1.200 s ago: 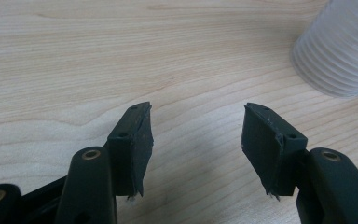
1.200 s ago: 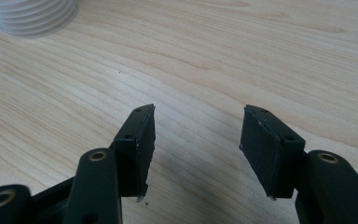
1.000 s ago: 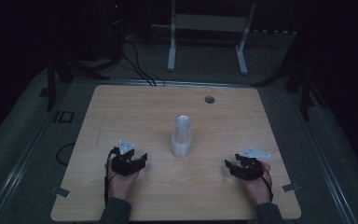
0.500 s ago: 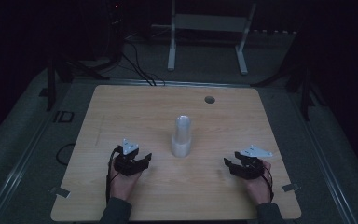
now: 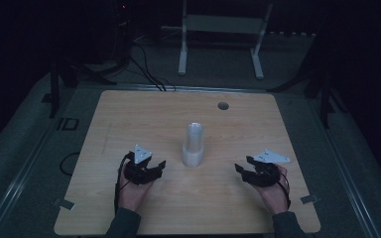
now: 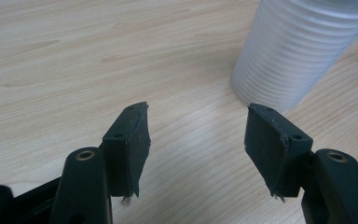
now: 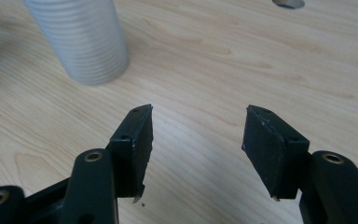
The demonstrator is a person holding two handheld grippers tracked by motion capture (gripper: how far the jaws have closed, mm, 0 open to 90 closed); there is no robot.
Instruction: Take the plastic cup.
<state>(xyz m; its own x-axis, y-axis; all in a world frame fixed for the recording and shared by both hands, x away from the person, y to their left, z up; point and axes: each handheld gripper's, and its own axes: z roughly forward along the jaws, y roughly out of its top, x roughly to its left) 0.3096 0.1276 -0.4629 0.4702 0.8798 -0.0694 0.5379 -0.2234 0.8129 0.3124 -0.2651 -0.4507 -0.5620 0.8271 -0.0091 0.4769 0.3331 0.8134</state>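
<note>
A white ribbed cylinder (image 5: 194,144), like a stack of cups on a wider base, stands upright at the middle of the wooden table (image 5: 129,119). My left gripper (image 5: 157,166) lies to its left, held in a hand, jaws aimed at the cylinder. In the left gripper view the left gripper (image 6: 196,140) has its jaws apart with nothing between them, and the cylinder (image 6: 298,51) stands ahead to the right. My right gripper (image 5: 241,169) sits to the cylinder's right. The right gripper (image 7: 196,140) is likewise open and empty, with the cylinder (image 7: 81,42) ahead to the left.
A small round hole (image 5: 222,105) sits in the tabletop near the far edge, also seen as the hole (image 7: 289,3) at the top of the right gripper view. Beyond the table stand a white metal frame (image 5: 221,29) and dark cables (image 5: 144,74) on the floor.
The right gripper has lifted slightly off the table. The left gripper has barely shifted. The cylinder has not moved.
</note>
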